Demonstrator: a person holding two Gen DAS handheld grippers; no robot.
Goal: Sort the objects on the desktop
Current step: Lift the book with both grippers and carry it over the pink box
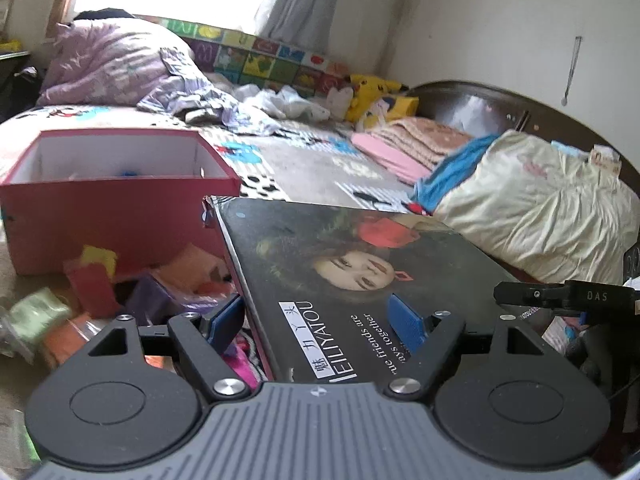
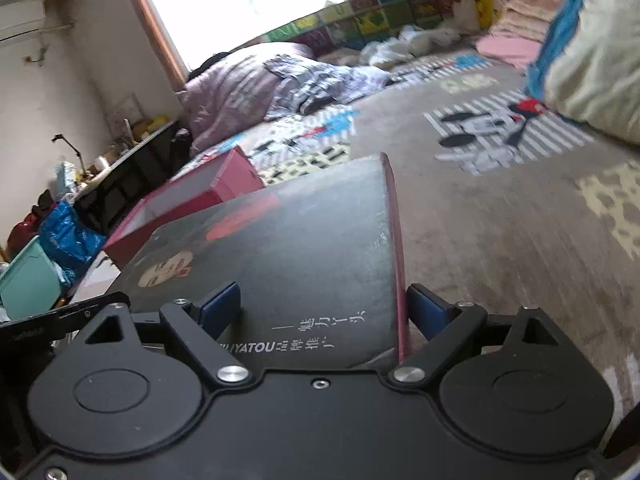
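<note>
A dark box lid (image 1: 360, 264) printed with a woman's face and "MEILIYATOU" lies tilted in front of me. My left gripper (image 1: 320, 326) is shut on its left edge, one blue pad (image 1: 406, 322) on top and one below. My right gripper (image 2: 326, 314) is shut on the same lid (image 2: 288, 248) at its red right edge. A red open box (image 1: 120, 196) stands to the left and also shows in the right wrist view (image 2: 192, 196). Loose colourful items (image 1: 132, 292) lie in a heap under the lid.
The bed's patterned sheet (image 2: 480, 200) spreads ahead. A cream duvet (image 1: 540, 200) lies at the right, a purple quilt (image 1: 116, 64) at the back. A desk with clutter (image 2: 120, 168) and a teal bin (image 2: 28, 276) stand at the left.
</note>
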